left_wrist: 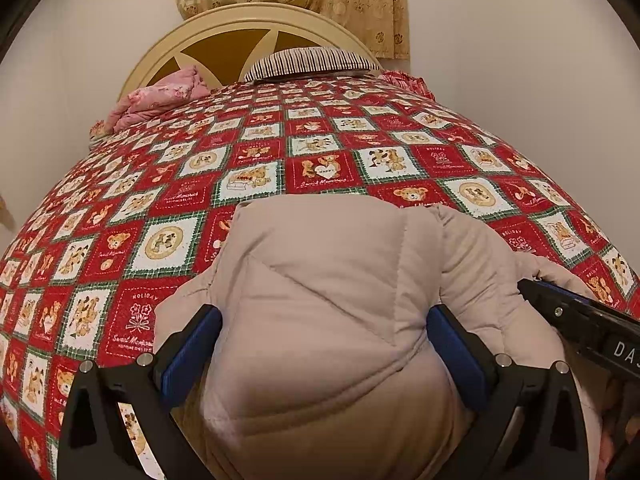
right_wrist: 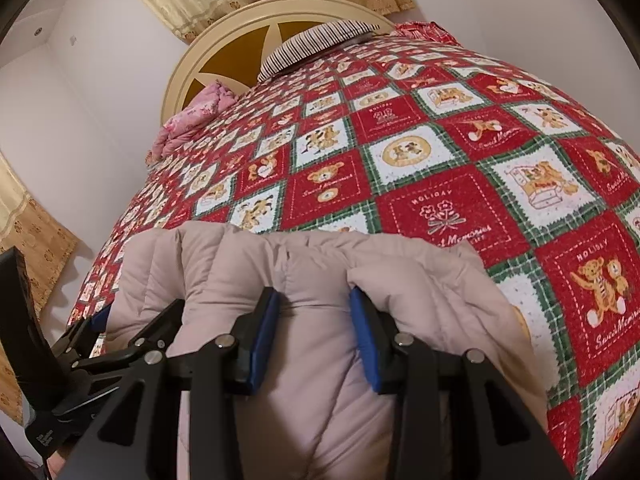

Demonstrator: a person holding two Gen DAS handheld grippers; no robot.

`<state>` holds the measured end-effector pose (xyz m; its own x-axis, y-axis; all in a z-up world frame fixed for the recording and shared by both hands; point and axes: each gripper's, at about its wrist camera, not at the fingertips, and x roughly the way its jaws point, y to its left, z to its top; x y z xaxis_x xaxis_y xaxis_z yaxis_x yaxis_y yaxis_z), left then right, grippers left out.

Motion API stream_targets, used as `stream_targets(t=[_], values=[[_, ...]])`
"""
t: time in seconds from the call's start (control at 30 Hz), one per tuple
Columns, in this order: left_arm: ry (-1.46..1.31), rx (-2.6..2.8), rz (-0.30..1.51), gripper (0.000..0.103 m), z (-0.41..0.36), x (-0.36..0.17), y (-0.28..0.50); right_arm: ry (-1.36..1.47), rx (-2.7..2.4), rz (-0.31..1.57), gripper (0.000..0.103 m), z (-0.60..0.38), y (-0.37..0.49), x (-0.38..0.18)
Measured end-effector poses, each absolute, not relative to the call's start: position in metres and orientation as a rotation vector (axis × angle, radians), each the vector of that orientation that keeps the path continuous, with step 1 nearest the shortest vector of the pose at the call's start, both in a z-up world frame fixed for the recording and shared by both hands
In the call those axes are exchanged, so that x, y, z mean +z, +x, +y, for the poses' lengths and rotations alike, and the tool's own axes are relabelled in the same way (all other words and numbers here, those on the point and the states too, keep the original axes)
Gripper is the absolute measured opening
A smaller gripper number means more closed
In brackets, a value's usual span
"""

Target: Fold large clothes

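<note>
On the red teddy-bear quilt lies the beige padded jacket, bunched thick; the left gripper clamps one wad, the right gripper pinches another alongside.
</note>
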<state>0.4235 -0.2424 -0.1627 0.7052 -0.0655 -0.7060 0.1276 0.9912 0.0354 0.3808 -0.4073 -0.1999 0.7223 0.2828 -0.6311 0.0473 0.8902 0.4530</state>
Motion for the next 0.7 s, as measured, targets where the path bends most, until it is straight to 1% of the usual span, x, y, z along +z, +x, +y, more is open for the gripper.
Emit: stream_targets(t=[0.7], values=[[0.071,-0.106,0.787,0.102,-0.2425,-0.1656,0.4254,0.463,0.131,0.751,0.04,-0.4076,0.3834,-0.2037]])
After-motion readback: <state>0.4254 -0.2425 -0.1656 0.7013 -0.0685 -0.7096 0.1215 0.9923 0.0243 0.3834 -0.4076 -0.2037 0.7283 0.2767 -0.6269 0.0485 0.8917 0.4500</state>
